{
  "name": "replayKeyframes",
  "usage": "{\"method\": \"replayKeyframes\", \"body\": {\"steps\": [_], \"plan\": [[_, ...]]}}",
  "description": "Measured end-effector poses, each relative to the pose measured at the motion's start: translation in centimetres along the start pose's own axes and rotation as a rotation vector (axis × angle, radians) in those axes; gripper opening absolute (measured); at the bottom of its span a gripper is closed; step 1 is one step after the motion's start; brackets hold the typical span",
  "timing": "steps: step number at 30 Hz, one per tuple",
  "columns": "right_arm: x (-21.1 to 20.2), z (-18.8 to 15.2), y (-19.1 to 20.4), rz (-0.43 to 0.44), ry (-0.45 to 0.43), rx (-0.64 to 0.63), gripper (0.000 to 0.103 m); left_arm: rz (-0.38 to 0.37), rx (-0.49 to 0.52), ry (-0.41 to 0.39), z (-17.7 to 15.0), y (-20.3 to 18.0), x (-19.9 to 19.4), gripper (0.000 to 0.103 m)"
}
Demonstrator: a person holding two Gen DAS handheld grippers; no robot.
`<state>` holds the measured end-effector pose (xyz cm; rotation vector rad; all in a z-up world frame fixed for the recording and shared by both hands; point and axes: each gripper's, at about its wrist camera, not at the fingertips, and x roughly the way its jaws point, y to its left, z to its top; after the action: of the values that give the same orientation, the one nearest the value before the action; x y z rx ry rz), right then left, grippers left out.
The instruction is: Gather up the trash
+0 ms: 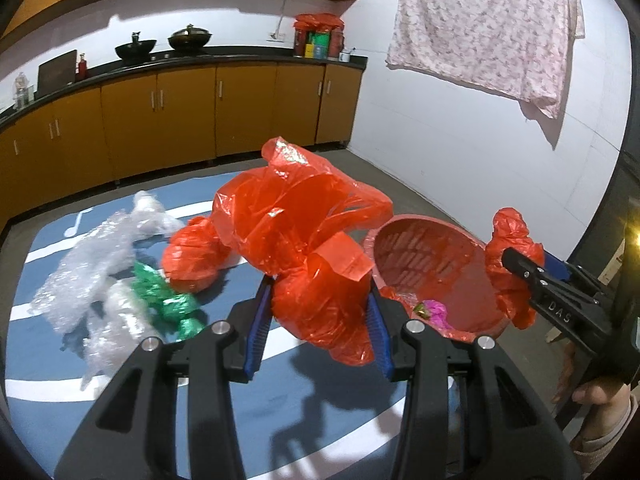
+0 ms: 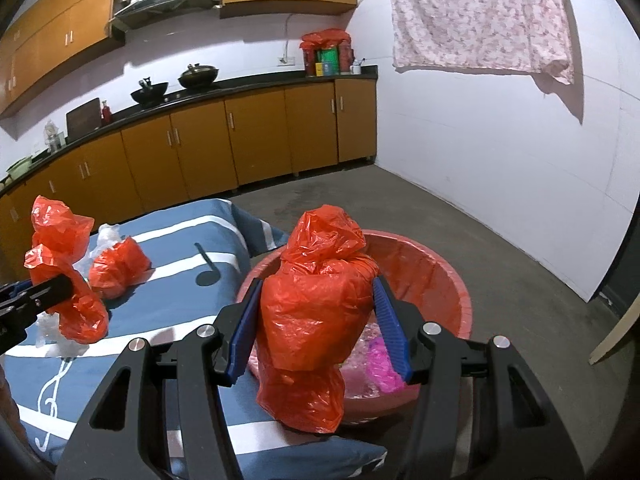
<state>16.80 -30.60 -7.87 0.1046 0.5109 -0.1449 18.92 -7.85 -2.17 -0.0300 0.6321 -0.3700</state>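
My left gripper [image 1: 320,300] is shut on a crumpled red plastic bag [image 1: 304,240] and holds it above the blue cushion [image 1: 280,400]. My right gripper [image 2: 316,320] is shut on another crumpled red bag [image 2: 316,308] above the near rim of the red plastic basin [image 2: 448,272], which holds pink and clear wrappers [image 2: 380,364]. In the left wrist view the basin [image 1: 432,264] sits right of my left gripper, with the right gripper [image 1: 520,268] and its bag over it. A third red bag [image 1: 192,256], a green wrapper [image 1: 168,300] and clear bubble wrap [image 1: 96,268] lie on the cushion.
The cushion with white music notes [image 2: 208,272] lies on a grey floor [image 2: 480,220]. Orange kitchen cabinets [image 2: 240,140] run along the back wall. A floral cloth [image 2: 480,16] hangs on the white wall at right.
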Motion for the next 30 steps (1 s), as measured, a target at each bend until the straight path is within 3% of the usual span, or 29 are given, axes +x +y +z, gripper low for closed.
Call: {"method": "replayKeyframes", "body": {"steps": [30], "plan": [[3.7, 0.2, -5.7, -0.070, 0.015, 0.127, 0.055, -0.141, 0.081, 0.107, 0.9, -8.0, 9.9, 0.043]]}}
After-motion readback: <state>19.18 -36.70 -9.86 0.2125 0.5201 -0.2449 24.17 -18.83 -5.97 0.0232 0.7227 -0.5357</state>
